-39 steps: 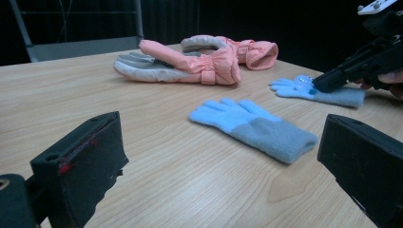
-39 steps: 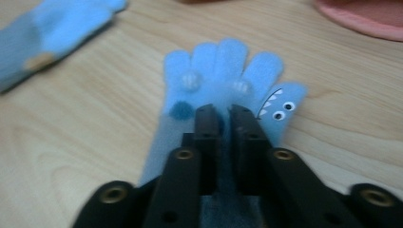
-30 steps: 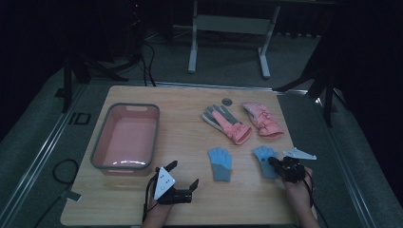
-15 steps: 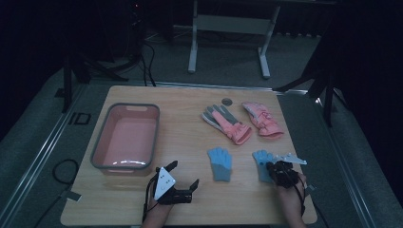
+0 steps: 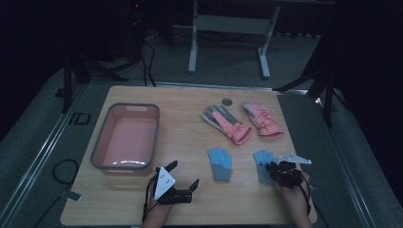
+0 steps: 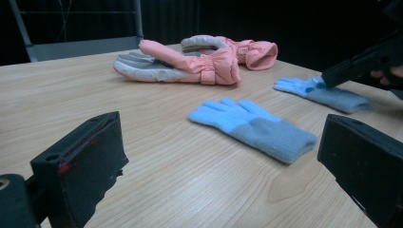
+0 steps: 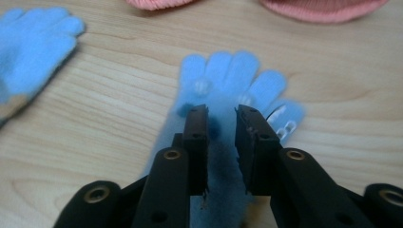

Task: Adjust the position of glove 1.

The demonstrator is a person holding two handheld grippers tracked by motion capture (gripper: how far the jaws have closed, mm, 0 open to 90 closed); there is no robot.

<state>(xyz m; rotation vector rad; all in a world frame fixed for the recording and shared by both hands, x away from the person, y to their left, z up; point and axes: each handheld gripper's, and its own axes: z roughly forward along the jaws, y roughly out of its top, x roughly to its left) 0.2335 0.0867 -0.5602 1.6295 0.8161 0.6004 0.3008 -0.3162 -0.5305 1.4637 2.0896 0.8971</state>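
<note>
A light wooden desk (image 5: 190,142) is seen from above, with a person's forearms entering from the near edge. The right gripper (image 7: 221,114) is held low over a small light-blue knitted glove (image 7: 228,80) that lies flat near the front right of the desk, its finger ends pointing away from the person. The gripper's black fingers (image 7: 197,137) are parted by a narrow gap and have just been opening; the glove's grey-blue cuff is seen below and between them, and no pinch on the fabric can be made out. In the high view this gripper (image 5: 273,170) is placed at the glove's cuff end.

A second light-blue knitted glove (image 5: 220,162) is laid flat just to the left of the first, apart from it. The left gripper (image 5: 183,179) is held near the front edge, left of both blue gloves; its fingers (image 6: 81,166) are spread wide with nothing between them, and bare wood is seen in the gap.

Farther back, two padded pink winter gloves are laid side by side: one with a grey palm (image 5: 225,122) and one fully pink (image 5: 262,119). A small dark round disc (image 5: 227,101) is set just behind them. A pink rectangular plastic tub with a grey rim (image 5: 97,152) is placed on the left side of the desk.
</note>
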